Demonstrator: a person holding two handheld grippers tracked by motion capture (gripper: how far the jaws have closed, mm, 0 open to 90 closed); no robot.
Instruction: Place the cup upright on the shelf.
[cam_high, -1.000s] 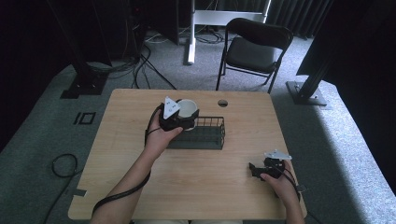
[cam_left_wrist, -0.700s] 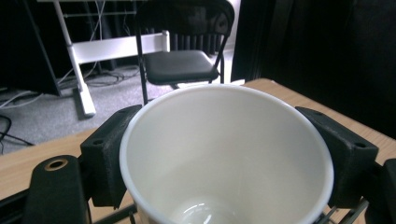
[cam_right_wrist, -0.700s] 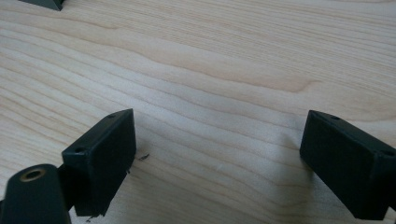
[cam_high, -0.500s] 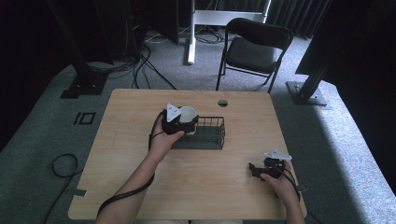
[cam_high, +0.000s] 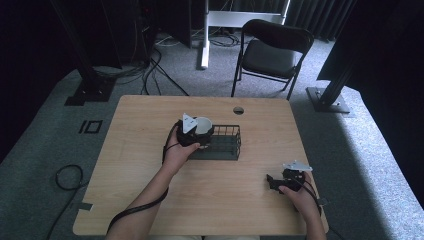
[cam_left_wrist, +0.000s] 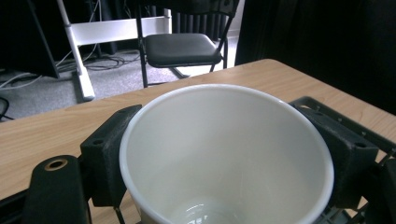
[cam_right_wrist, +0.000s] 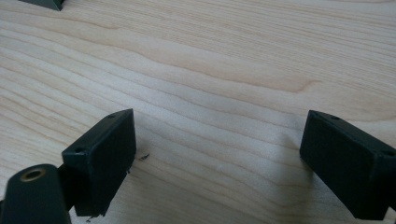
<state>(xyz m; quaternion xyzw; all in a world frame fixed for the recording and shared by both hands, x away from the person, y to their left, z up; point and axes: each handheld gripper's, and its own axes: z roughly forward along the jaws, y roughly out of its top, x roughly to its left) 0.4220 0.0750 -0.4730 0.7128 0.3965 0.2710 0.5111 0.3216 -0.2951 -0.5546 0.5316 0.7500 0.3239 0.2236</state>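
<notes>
A white cup (cam_high: 203, 124) stands upright at the left end of a black wire basket (cam_high: 226, 145) in the middle of the table. My left gripper (cam_high: 200, 131) is shut on it. In the left gripper view the black pads (cam_left_wrist: 110, 155) press the cup's (cam_left_wrist: 224, 140) wall from both sides, and the cup is empty inside. The basket's rim (cam_left_wrist: 322, 108) shows just beside the right pad. The cup's base is hidden, so I cannot tell whether it rests on the basket floor. My right gripper (cam_high: 272, 182) lies on the table near the front right, open, with bare wood between its jaws (cam_right_wrist: 219, 163).
The wooden table (cam_high: 150, 165) has a round cable hole (cam_high: 238, 110) near its far edge. A black folding chair (cam_high: 270, 55) stands beyond the table. Cables trail from both grippers over the near edge.
My left hand has sunk with the cup, bringing it lower at the basket's left end. The right gripper has stayed put.
</notes>
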